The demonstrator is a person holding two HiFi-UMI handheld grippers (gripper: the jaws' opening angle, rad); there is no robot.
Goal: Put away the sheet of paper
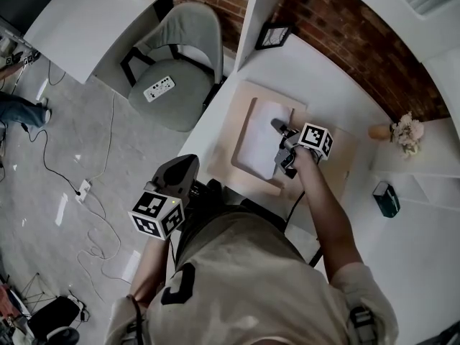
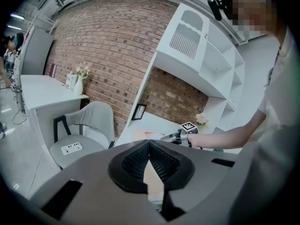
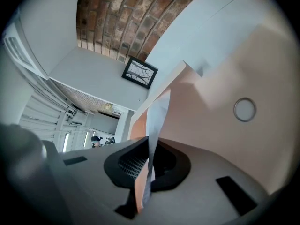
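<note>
A brick-walled room holds a white desk (image 1: 316,63). Off its near edge, the left gripper (image 2: 149,146) hangs by the person's waist, jaws pressed together on nothing. On the desk, a flat pale peach board or folder (image 1: 233,121) carries the white sheet of paper (image 1: 259,141). The right gripper (image 1: 282,129) pinches the sheet's edge. It seems grasped but not yet stowed.

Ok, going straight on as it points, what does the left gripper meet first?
Most likely the white desk, at its near edge beside the right gripper; nothing shows before it, though depth is unclear.
</note>
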